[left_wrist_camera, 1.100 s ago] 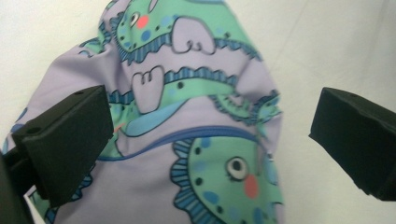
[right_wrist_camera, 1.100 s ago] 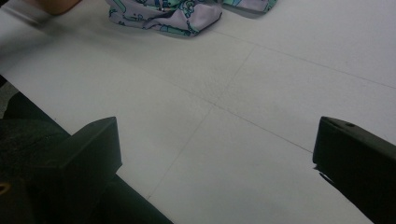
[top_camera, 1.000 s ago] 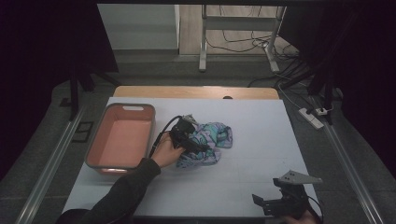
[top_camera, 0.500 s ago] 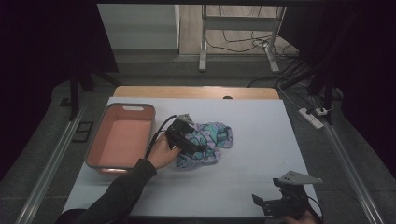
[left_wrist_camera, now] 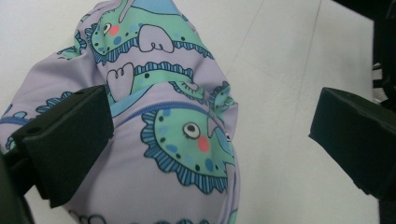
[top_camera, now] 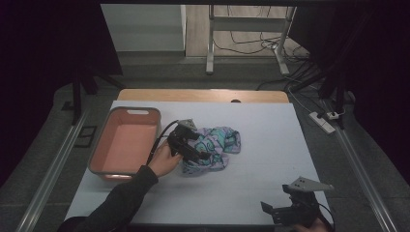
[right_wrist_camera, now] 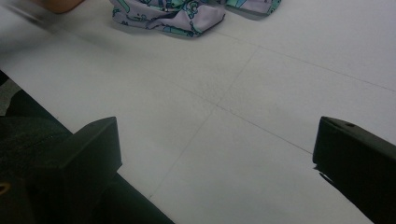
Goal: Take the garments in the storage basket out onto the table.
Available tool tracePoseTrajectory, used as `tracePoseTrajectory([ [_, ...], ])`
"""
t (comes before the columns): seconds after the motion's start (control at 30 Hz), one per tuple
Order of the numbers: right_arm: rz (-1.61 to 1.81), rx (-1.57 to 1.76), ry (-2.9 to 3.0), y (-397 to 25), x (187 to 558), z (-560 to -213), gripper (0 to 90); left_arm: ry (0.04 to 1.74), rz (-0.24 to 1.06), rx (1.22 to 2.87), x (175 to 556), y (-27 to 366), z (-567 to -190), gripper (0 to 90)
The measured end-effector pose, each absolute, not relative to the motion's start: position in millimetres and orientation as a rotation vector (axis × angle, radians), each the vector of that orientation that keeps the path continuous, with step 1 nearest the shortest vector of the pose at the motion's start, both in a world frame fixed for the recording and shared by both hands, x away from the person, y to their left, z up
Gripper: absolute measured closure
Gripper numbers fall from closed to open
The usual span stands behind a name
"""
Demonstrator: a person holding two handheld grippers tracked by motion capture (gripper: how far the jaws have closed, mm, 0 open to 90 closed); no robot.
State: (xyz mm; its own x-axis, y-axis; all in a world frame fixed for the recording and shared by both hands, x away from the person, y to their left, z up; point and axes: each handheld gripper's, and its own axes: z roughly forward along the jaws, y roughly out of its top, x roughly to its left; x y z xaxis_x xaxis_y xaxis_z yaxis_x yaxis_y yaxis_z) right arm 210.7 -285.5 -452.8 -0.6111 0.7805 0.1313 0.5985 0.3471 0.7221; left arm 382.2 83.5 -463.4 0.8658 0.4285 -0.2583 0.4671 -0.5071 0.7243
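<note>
One cloth [top_camera: 212, 147], lilac with teal fish print, is seen crumpled mid-bench [top_camera: 270, 145]. One pink tub [top_camera: 124, 142] is set just left of it. Two hand-held grippers are counted. The left hand-held gripper [top_camera: 196, 153] is held over the cloth, jaws apart, cloth lying between them. The right hand-held gripper [top_camera: 290, 210] is held at the near right edge, jaws apart, well clear of the cloth.
</note>
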Motion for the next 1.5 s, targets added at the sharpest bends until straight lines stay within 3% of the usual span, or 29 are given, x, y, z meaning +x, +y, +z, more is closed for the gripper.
tracePoseTrajectory([
  [1.5, 1.113, 1.229, 2.379, -284.3, 210.0, -452.7, 1.2, 0.668, -0.035, 2.123, 341.2, 129.2, -444.8, 0.0],
])
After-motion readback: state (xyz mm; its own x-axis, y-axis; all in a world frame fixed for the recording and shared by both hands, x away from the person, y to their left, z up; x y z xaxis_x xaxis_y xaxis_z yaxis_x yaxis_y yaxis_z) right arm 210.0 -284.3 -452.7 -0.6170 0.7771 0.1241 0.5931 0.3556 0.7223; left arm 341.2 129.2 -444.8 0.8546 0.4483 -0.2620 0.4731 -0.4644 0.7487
